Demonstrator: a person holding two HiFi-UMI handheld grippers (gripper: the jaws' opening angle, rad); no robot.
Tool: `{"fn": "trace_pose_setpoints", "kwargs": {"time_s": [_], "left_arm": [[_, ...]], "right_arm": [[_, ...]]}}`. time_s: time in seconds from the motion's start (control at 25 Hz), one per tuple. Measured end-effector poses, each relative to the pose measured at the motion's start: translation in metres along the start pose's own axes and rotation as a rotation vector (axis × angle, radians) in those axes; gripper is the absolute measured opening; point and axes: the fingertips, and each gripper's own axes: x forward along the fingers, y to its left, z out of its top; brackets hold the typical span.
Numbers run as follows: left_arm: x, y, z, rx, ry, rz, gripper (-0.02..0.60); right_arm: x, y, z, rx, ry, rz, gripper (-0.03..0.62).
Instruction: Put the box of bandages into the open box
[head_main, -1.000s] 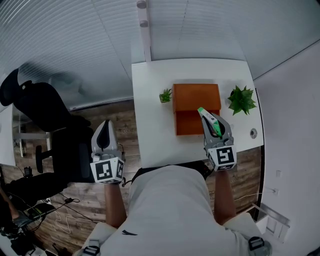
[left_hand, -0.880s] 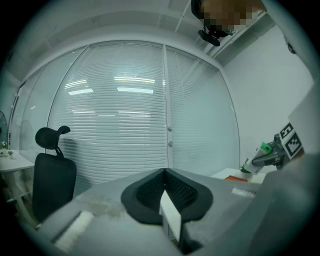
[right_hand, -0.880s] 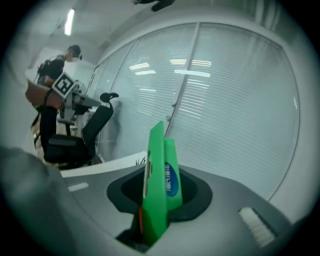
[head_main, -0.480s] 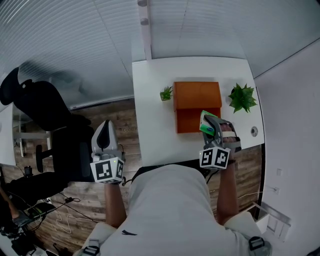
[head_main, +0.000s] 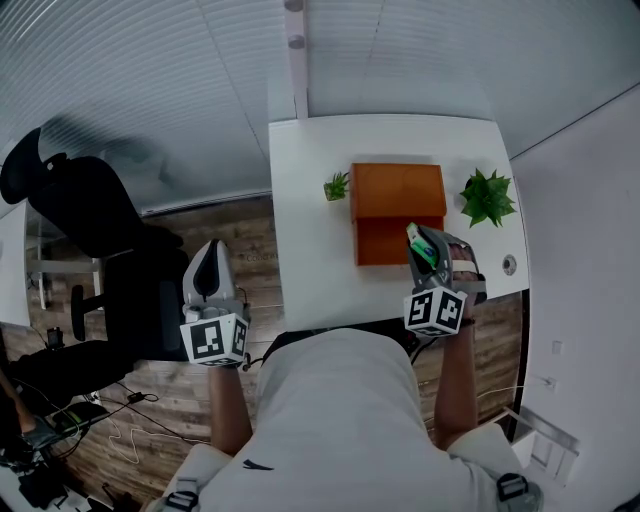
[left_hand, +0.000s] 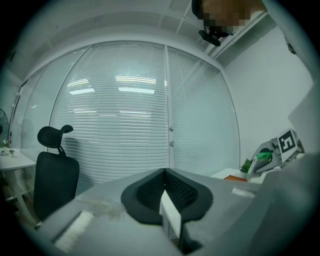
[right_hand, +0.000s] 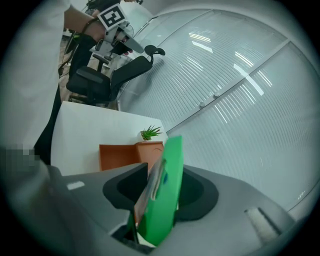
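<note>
We judge the bandage box (right_hand: 162, 185) light, stiff card, best pinched across its flat faces; right claw (head_main: 432, 252) is opening around it, left claw (left_hand: 164, 172) closed, empty.

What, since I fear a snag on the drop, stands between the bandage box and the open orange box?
Nothing visible. The bandage box stands between the opening right tongs, at the right side of the open box; the small plant and the big plant sit off to its sides.

We see a green box of bandages (right_hand: 162, 195), an orange open box (head_main: 397, 190), a white worktop (head_main: 310, 230) and a black chair (head_main: 90, 215).
</note>
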Motion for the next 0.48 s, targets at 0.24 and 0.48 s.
{"fn": "trace_pose_setpoints", "kwargs": {"time_s": [0.24, 0.48], "left_arm": [[-0.0005, 0.0021, -0.0012, -0.004, 0.001, -0.001, 0.006], [0.0023, 0.0007, -0.0010, -0.006, -0.002, -0.008, 0.006]], "right_arm": [[0.0015, 0.0014, 0.0019, 0.022, 0.002, 0.017, 0.187], [0.0018, -0.0040, 0.0009, 0.035, 0.013, 0.008, 0.199]]}}
